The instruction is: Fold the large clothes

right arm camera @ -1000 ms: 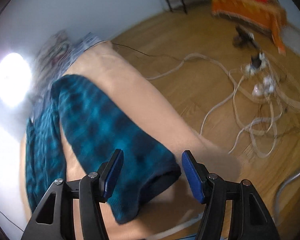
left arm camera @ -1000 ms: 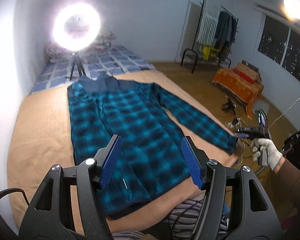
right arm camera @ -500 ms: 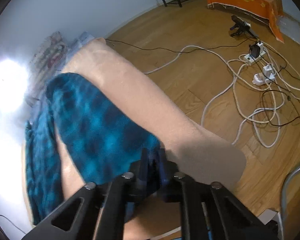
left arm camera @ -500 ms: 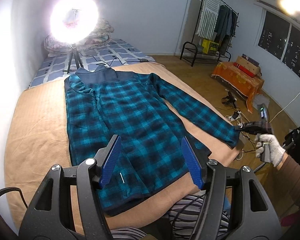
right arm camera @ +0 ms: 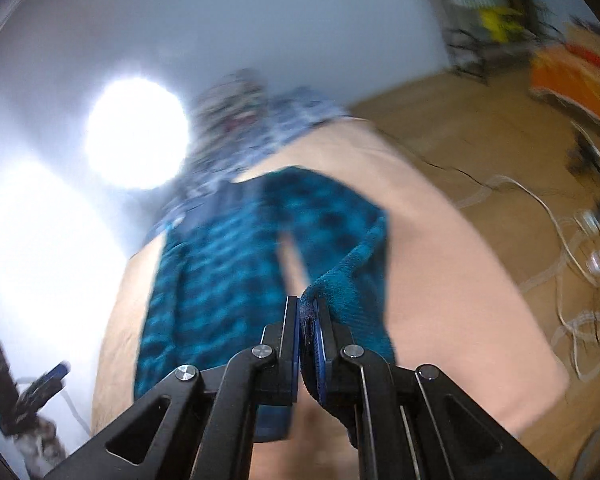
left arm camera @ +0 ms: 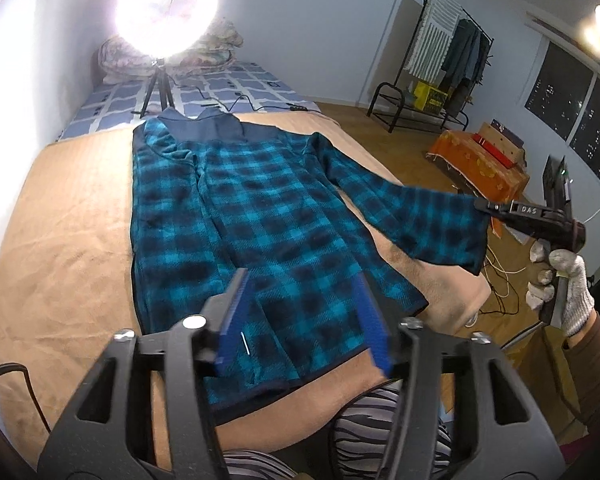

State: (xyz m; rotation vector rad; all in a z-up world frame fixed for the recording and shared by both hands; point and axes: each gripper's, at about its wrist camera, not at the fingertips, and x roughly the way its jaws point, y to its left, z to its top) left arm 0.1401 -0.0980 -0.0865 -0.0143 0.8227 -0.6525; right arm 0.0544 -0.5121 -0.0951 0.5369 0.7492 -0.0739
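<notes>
sleeve cuff (left arm camera: 452, 228) is up off the bed now, pinched in my right gripper (right arm camera: 307, 312); left gripper (left arm camera: 304, 316) has just been narrowing, nothing between. folding the sleeve; next, carry it across the jacket (left arm camera: 240, 208).

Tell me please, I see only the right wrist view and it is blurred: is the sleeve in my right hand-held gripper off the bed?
Observer: Yes. In the left wrist view the outer end of the sleeve is raised clear of the tan blanket, and the right hand-held gripper is shut on it.
Operator: Does the body of the shirt lie flat?
Observer: Yes, the shirt body lies spread flat on the blanket, with the collar toward the ring light.
Operator: What is the left hand-held gripper doing?
Observer: The left hand-held gripper hovers above the bottom hem. Its jaws have just been closing, but no cloth is between them.
</notes>
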